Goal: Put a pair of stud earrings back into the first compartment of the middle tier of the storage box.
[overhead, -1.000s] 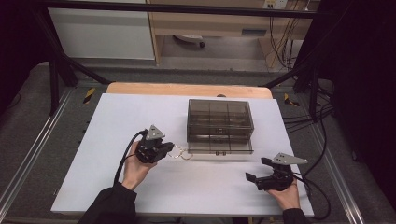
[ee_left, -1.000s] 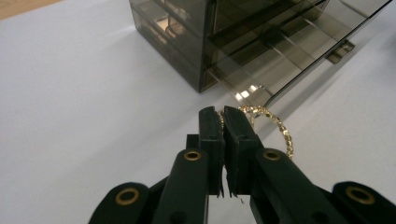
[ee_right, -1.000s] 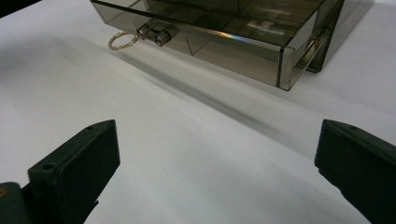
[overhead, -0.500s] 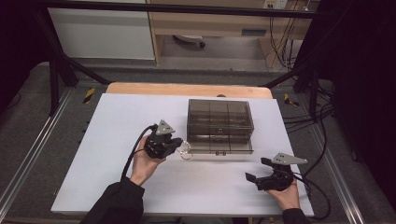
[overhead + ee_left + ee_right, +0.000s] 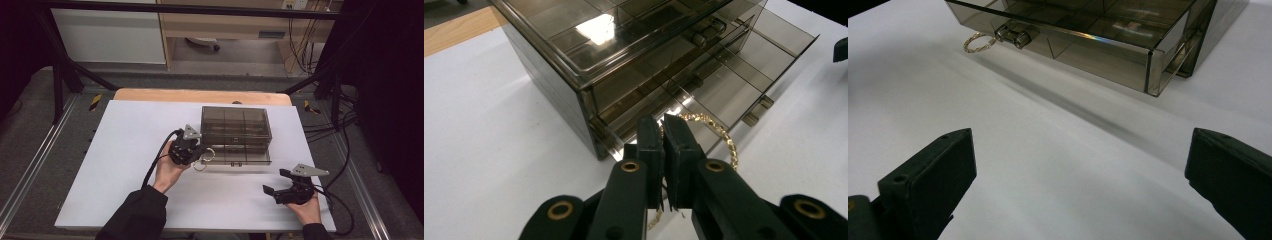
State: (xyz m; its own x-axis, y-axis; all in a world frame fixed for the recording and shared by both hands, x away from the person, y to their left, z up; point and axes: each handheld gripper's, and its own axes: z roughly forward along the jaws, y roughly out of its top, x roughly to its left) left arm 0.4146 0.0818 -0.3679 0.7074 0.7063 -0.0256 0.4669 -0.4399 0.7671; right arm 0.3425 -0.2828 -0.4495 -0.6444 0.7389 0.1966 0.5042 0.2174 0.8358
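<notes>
A smoky see-through drawer box (image 5: 235, 122) stands mid-table with its bottom drawer (image 5: 242, 156) pulled out toward me. My left gripper (image 5: 196, 152) is at the drawer's left end, shut on a gold chain bracelet (image 5: 201, 167). In the left gripper view the jaws (image 5: 663, 122) pinch the bracelet (image 5: 721, 135), whose loop hangs by the drawer's corner. My right gripper (image 5: 274, 181) rests near the front right of the table, open and holding nothing. In the right gripper view (image 5: 1080, 150) the drawer front (image 5: 1098, 45), its handle (image 5: 1013, 36) and the bracelet (image 5: 977, 42) lie ahead.
The white table top (image 5: 125, 150) stretches bare to the left and front. A wooden strip (image 5: 200, 95) runs along its far edge. Black frame rails and cables border both sides. The drawer has dividers inside.
My left hand has carried the bracelet rightward, up to the box and its open drawer. The right hand has stayed where it was.
</notes>
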